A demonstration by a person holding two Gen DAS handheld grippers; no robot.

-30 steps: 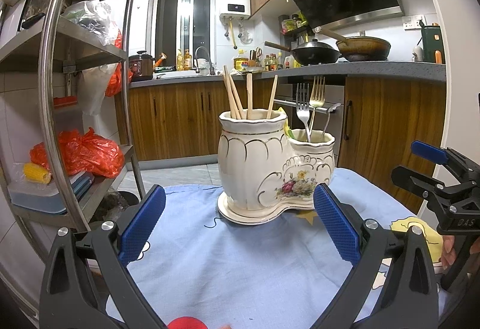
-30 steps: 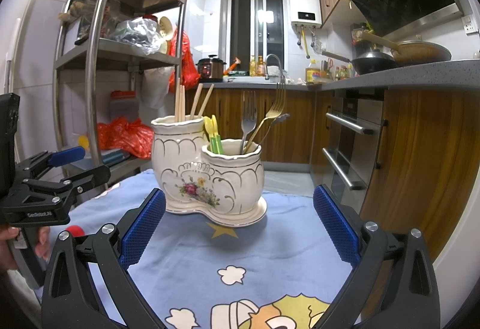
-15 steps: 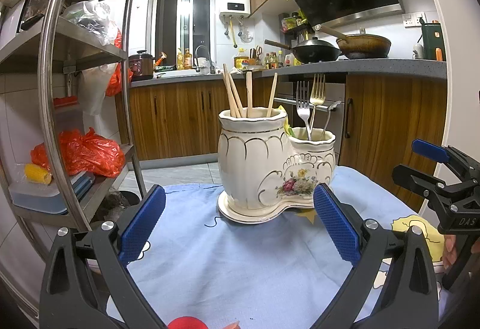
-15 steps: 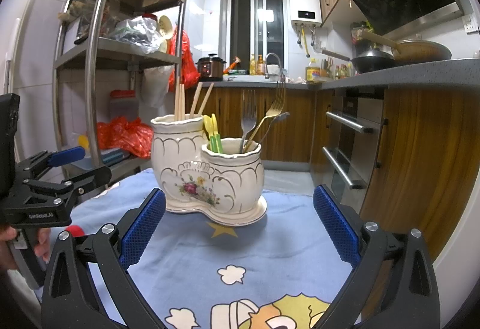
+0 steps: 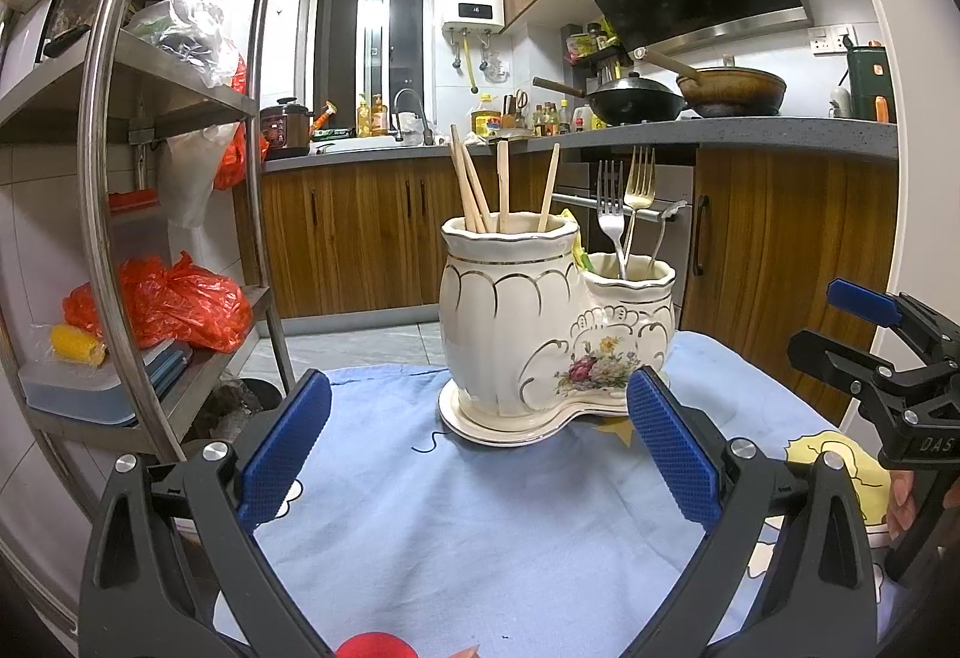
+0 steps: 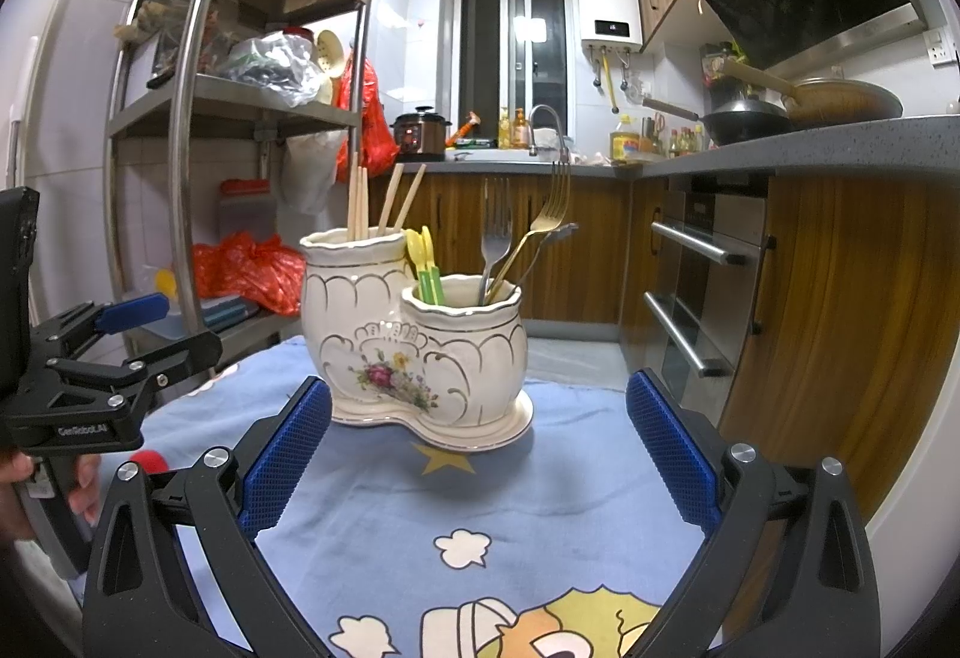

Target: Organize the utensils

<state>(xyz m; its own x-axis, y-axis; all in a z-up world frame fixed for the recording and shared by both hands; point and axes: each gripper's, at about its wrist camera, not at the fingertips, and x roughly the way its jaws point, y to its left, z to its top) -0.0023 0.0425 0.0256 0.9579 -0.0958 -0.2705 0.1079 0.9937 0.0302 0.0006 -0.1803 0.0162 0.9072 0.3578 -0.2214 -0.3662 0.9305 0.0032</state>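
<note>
Both grippers are hovering low over the blue cartoon tablecloth (image 5: 480, 526), pointing at the ceramic utensil holder (image 5: 540, 322), which is sitting mid-table on its own saucer-like base.

Left gripper (image 5: 480, 454): jaws spread wide, nothing between the pads. Right gripper (image 6: 480, 454): same, wide and empty. The holder is lying straight ahead of each, past the fingertips and not touching. Neither one looks clearly nearer; the left is facing the tall compartment, the right the short one.

Holder contents, all standing roughly upright, long axes near vertical with a slight lean:
- tall compartment: wooden chopsticks (image 5: 480, 190)
- short compartment: silver fork (image 6: 495, 244), gold fork (image 6: 549, 214) leaning toward the oven side, plus a third metal handle behind them that is too small to identify
- yellow-green plastic pieces (image 6: 425, 262) sticking up where the two compartments meet; which compartment they are in is unclear

Holder itself: cream glazed, gold trim, floral decal on the front. Probably slick and heavy.

No loose utensils are showing on the cloth near the holder. A red round thing (image 6: 150, 461) is lying at the cloth edge on the left gripper's side. Judgement: sorting looks largely done.
</note>
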